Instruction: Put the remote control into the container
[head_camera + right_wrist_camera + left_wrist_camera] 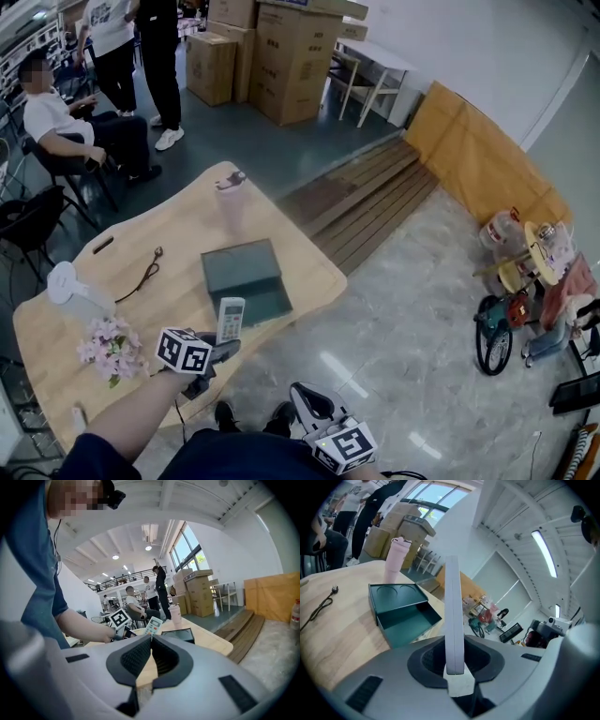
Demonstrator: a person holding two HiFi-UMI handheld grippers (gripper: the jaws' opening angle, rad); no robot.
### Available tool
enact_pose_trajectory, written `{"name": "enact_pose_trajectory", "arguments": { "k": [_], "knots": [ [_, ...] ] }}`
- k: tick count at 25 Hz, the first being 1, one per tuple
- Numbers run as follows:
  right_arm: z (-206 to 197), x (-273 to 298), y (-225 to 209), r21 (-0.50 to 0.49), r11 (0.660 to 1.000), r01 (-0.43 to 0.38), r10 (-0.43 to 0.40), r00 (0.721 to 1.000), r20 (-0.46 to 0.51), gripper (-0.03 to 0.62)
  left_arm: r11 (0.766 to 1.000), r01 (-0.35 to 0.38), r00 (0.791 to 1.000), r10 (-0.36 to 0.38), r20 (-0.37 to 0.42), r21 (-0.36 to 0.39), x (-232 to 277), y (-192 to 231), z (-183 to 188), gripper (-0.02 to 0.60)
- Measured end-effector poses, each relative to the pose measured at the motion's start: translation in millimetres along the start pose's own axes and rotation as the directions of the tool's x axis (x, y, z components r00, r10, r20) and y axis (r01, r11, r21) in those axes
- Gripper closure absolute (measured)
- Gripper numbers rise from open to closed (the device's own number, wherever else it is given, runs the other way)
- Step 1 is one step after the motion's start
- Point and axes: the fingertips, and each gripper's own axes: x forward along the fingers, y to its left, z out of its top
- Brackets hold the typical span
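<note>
My left gripper (223,349) is shut on the lower end of a white remote control (231,320). The remote stands up from the jaws, just off the table's near edge, close to the dark green container (246,277). In the left gripper view the remote (453,611) shows edge-on between the pads, and the container (401,613) lies ahead on the left with its tray open. My right gripper (314,410) hangs low beside my body, away from the table, with its jaws shut and nothing in them. In the right gripper view the remote (153,626) and the container (178,634) are both visible.
On the wooden table (141,305) stand a pink tumbler (231,201) behind the container, a black cable (142,273), pink flowers (111,347) and a white object (67,284). A seated person (66,127) and chairs are beyond the far side. Cardboard boxes (281,56) stand at the back.
</note>
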Motion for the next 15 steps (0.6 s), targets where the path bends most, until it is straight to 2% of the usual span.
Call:
{"name": "enact_pose_trajectory", "arguments": {
  "k": [3, 9, 15],
  "knots": [
    [-3, 2, -7, 0.012, 1.0, 0.018, -0.018, 1.0, -0.01, 0.576, 0.999, -0.04, 0.997, 0.041, -0.061, 0.027, 18, 26, 8, 0.497],
    [-13, 6, -18, 0.038, 0.998, 0.047, -0.046, 0.998, -0.035, 0.576, 0.995, -0.081, 0.987, 0.088, -0.137, 0.052, 50, 62, 12, 0.497],
    [-21, 8, -30, 0.06, 0.996, 0.07, -0.067, 0.996, -0.055, 0.576, 0.988, -0.126, 0.964, 0.143, -0.224, 0.088, 72, 90, 12, 0.497]
  ]
}}
